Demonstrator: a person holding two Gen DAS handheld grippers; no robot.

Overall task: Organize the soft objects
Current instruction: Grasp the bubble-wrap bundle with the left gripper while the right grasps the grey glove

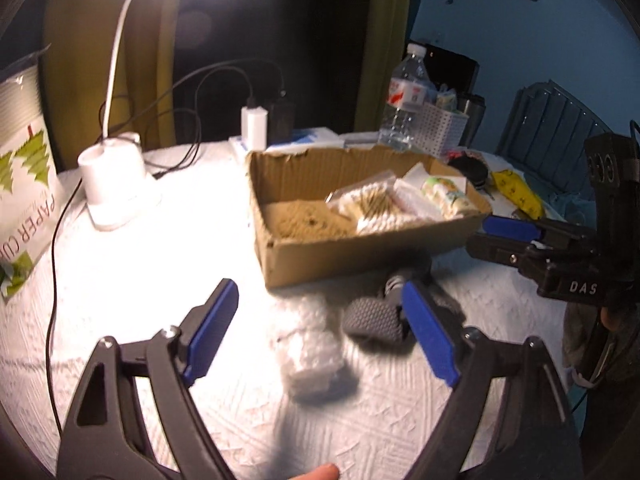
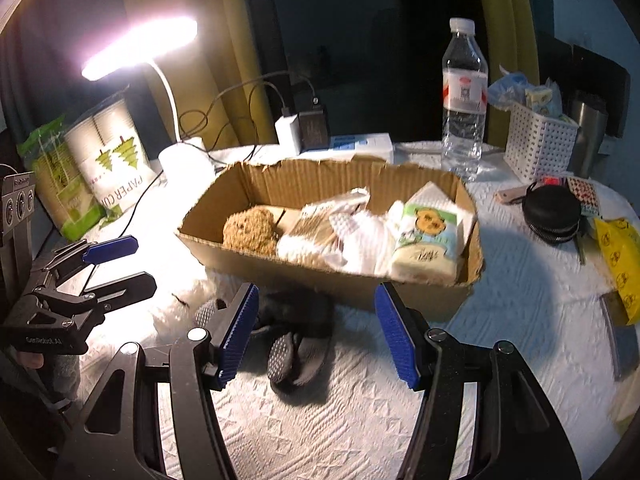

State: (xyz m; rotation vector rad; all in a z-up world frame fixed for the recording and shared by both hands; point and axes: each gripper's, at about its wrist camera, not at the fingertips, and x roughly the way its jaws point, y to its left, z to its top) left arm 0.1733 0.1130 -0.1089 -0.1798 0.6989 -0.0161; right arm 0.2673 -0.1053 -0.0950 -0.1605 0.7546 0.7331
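Lamplit table (image 2: 520,320) held a cardboard box (image 2: 320,276) already part-filled. Dark socks (image 2: 296,340) and a clear packet (image 1: 310,356) remained outside. Both hand-held grippers, left hand-held gripper (image 1: 320,328) and right hand-held gripper (image 2: 316,336), hovered wide open, empty.

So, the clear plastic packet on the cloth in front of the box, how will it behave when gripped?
The clear packet looks soft and probably light; its film may crumple and slip. Lying flat, it seems unlikely to roll.
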